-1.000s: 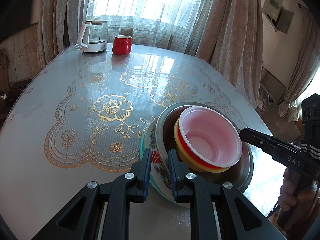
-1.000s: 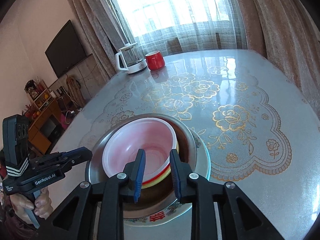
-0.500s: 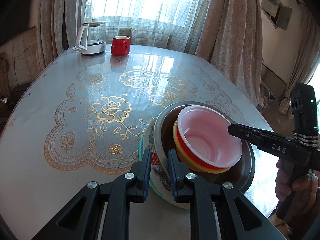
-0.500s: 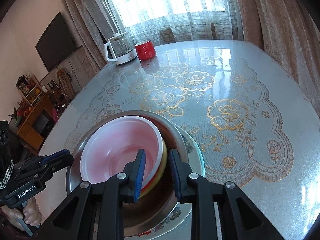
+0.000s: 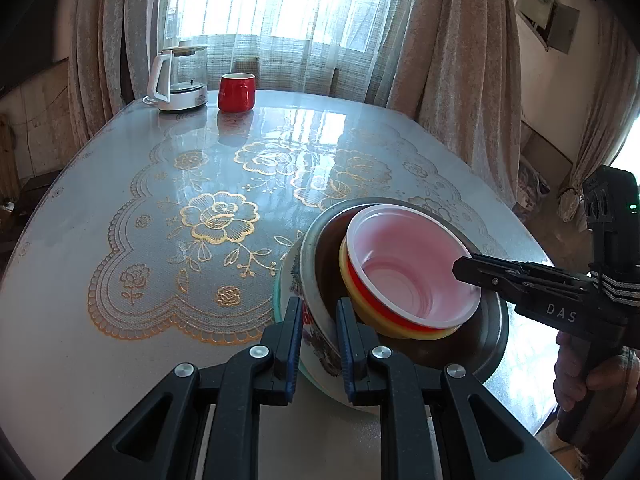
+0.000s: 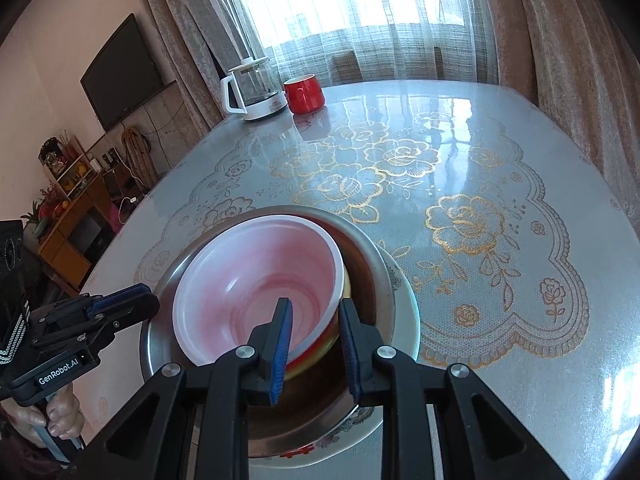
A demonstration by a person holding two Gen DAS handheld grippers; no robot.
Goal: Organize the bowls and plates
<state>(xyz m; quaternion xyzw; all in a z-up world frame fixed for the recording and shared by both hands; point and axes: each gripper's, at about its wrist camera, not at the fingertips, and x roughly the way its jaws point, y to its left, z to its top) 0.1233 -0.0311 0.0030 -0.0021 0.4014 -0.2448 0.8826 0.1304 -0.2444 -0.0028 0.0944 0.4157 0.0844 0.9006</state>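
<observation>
A stack of dishes sits near the front edge of a glass-topped table (image 5: 100, 360) laid with a gold-flowered lace cloth (image 5: 192, 240). At the bottom is a patterned plate (image 5: 316, 344), most of its face covered by the steel bowl (image 5: 486, 344) standing on it; inside that, leaning toward one side, rest a yellow bowl (image 5: 390, 330) and a red-banded white bowl (image 5: 408, 264) nested together, so only the yellow one's rim shows. The left gripper (image 5: 318, 344) has its two fingers closed to a narrow gap across the near rims of the plate and steel bowl, though whether the pads actually press on them cannot be told. The right gripper (image 6: 314, 344) straddles the wall of the nested bowls, one finger inside the white bowl and one outside, with a gap visible on each side and no contact that can be confirmed. Seen from the left wrist, the right gripper's tips are partly hidden behind the white bowl's rim. At the far end of the table stand a glass kettle (image 5: 178, 80) and a red mug (image 5: 236, 92), close together before sheer curtains (image 5: 280, 24). A wall-mounted television (image 6: 124, 72) is cut off in shadow at the left.
</observation>
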